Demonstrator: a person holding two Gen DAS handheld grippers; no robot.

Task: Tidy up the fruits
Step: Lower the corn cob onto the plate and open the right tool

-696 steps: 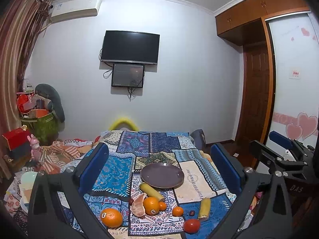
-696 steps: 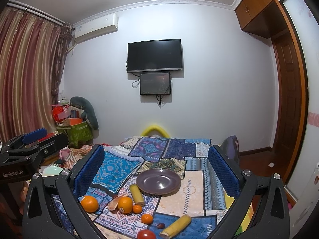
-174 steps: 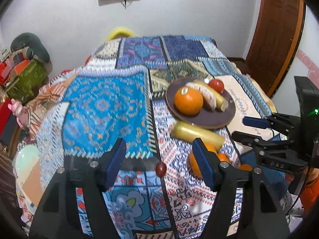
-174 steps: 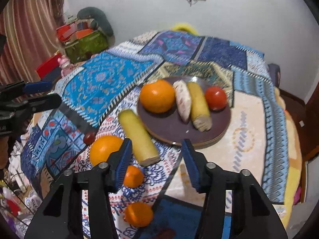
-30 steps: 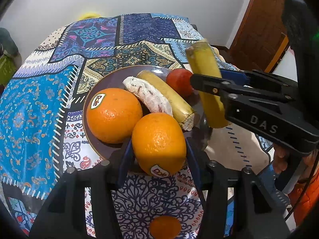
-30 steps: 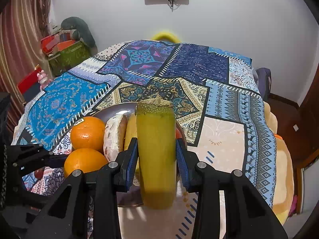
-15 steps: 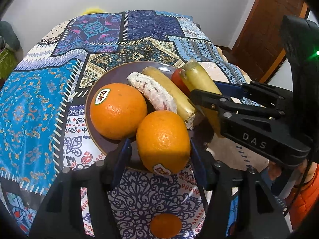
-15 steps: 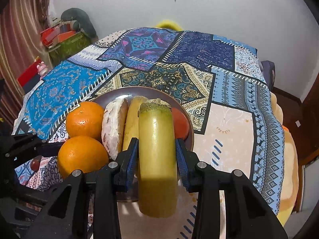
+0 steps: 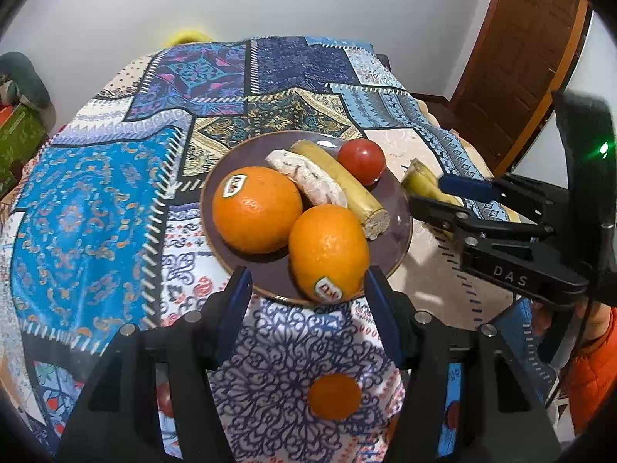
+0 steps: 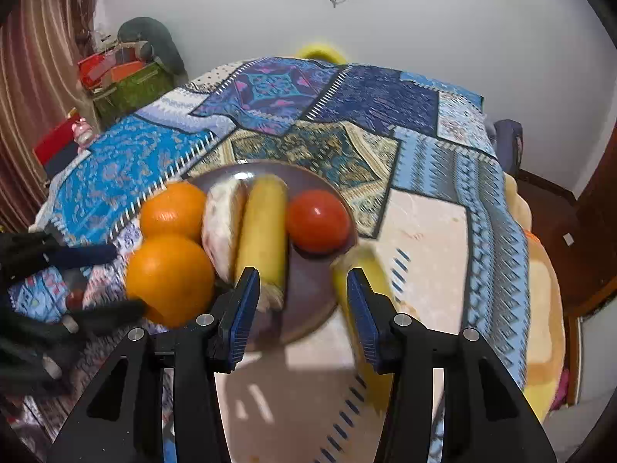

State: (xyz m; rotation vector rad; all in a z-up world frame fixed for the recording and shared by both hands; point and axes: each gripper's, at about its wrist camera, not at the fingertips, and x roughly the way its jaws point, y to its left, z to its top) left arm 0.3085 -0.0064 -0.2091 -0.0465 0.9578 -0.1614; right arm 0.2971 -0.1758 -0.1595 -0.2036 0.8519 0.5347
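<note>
A dark plate on the patchwork cloth holds two oranges, a peeled piece, a banana and a tomato. My left gripper is open, its fingers either side of the near orange. My right gripper is open over the plate's near edge. A second banana lies blurred by the plate's right rim, outside the right finger; it also shows in the left wrist view.
A small tangerine lies on the cloth near the left gripper. A small dark red fruit sits behind the left finger. The table's right edge drops to the floor. Clutter stands at the far left.
My right gripper opened and the banana it held dropped to the plate's right rim. My left gripper opened off the near orange, now resting on the plate, and drew back a little.
</note>
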